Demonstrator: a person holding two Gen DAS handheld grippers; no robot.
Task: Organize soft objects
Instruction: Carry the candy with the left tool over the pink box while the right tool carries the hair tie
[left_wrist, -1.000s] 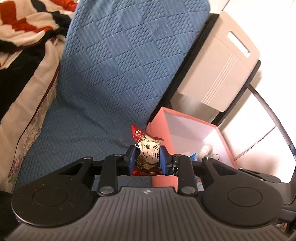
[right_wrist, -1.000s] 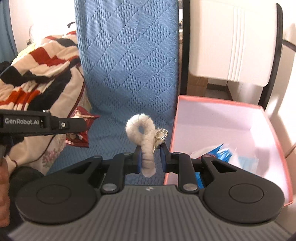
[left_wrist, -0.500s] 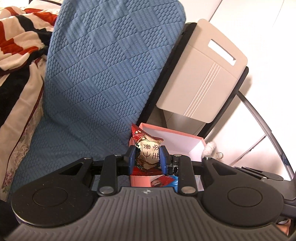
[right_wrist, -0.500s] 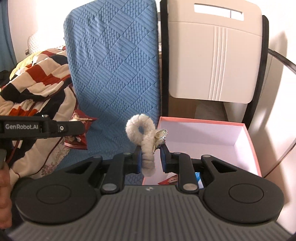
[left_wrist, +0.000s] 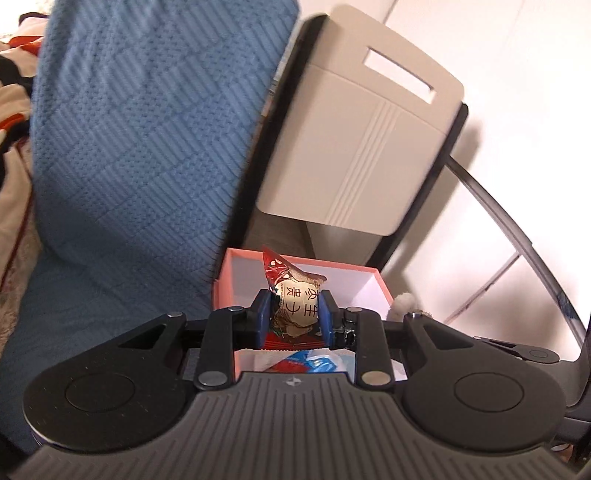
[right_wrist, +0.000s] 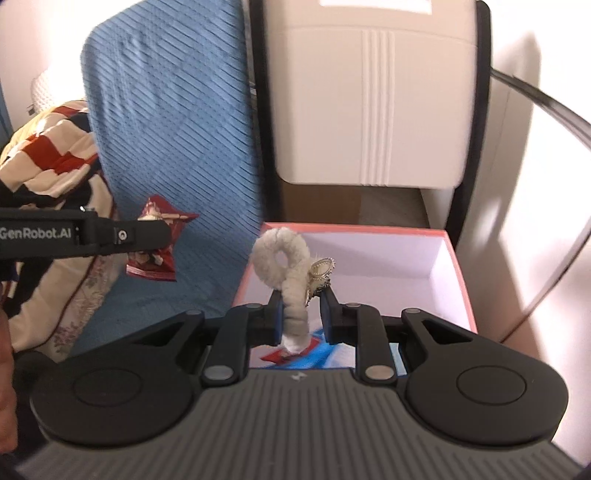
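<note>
Delivery step: my left gripper (left_wrist: 294, 314) clamps snack packet (left_wrist: 295, 301), my right gripper (right_wrist: 300, 318) pinches fluffy hair tie (right_wrist: 286, 273) loosely; next, release both into pink box (right_wrist: 456, 275).

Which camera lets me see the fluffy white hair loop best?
The right wrist view: the fluffy white hair loop fills the middle, held between the right tool. The left wrist view shows only a small white tuft peeking past its frame.
</note>
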